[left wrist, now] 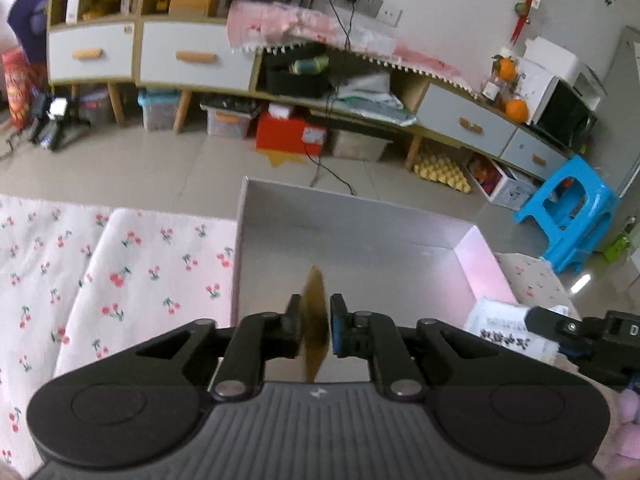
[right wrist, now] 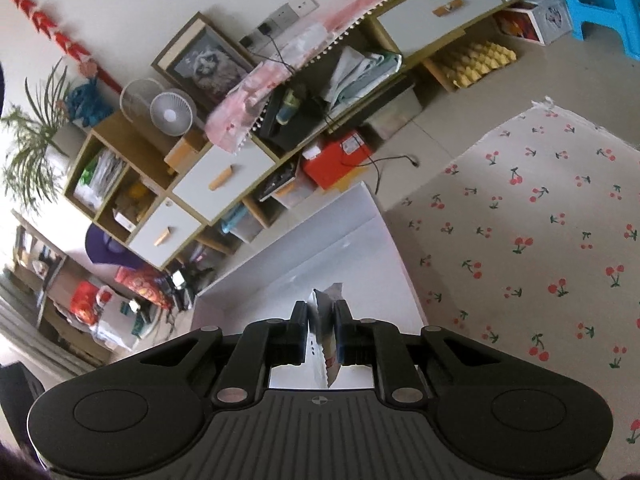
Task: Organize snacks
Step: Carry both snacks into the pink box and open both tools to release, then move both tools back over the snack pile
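Left tool point(left wrist: 315, 320) clamps a thin brown snack packet point(left wrist: 315, 312) edge-on over the shallow white cardboard box point(left wrist: 256, 240); right tool point(right wrist: 322, 320) clamps a white snack sachet point(right wrist: 325, 332) over it. Advice: lower well inside the walls, lay packets flat, release separately.

Each camera sits just behind its own gripper's fingers, looking forward and downward, close over the open white cardboard box point(left wrist: 360, 240). The left view is nearly upright; the right view is rolled, the long wood-and-white cabinet point(right wrist: 192, 184) running from seven to one o'clock. Both share box, cabinet and cherry-print tablecloth point(right wrist: 540, 240).
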`<control>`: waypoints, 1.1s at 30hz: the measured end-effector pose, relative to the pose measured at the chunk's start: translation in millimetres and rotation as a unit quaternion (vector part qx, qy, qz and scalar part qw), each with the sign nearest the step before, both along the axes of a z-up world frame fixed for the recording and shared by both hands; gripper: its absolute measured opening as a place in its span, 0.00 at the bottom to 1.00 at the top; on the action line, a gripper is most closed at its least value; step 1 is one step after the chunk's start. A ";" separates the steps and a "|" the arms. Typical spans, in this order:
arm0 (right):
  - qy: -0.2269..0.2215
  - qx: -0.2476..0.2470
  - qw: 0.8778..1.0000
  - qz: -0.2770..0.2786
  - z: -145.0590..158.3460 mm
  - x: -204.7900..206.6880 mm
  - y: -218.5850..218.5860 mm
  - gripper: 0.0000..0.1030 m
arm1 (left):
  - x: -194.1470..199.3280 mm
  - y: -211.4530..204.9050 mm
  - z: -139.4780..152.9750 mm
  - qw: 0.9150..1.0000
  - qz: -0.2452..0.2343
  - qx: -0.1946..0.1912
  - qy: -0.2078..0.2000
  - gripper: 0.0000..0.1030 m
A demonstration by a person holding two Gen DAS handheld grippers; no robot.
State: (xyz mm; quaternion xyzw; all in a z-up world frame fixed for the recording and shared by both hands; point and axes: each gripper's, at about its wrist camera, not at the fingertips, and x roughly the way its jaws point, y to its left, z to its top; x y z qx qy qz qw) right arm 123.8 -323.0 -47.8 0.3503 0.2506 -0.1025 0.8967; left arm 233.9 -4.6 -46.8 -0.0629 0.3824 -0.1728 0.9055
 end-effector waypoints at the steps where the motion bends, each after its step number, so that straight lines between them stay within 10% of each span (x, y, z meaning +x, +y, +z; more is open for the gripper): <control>1: 0.004 -0.006 1.000 -0.002 -0.3 0.6 0.5 0.17 | -1.8 -0.5 0.0 1.000 0.002 0.004 -0.010 0.29; 4: 0.017 -0.012 1.000 -0.006 -0.8 0.7 -1.1 0.33 | -6.0 -4.0 1.0 0.999 0.002 0.029 -0.027 0.58; 6: 0.012 -0.003 1.000 -0.009 -0.3 -2.8 -4.4 0.61 | -9.3 -7.6 2.8 0.998 -0.009 0.045 -0.034 0.61; 16: -0.003 -0.037 0.999 -0.006 24.9 -26.5 -7.3 0.85 | -44.0 -3.8 26.6 0.994 -0.022 0.095 -0.039 0.90; 33: 0.007 -0.209 0.978 0.021 73.6 -87.9 41.6 1.00 | -107.5 13.6 55.9 0.990 -0.002 0.138 -0.009 0.99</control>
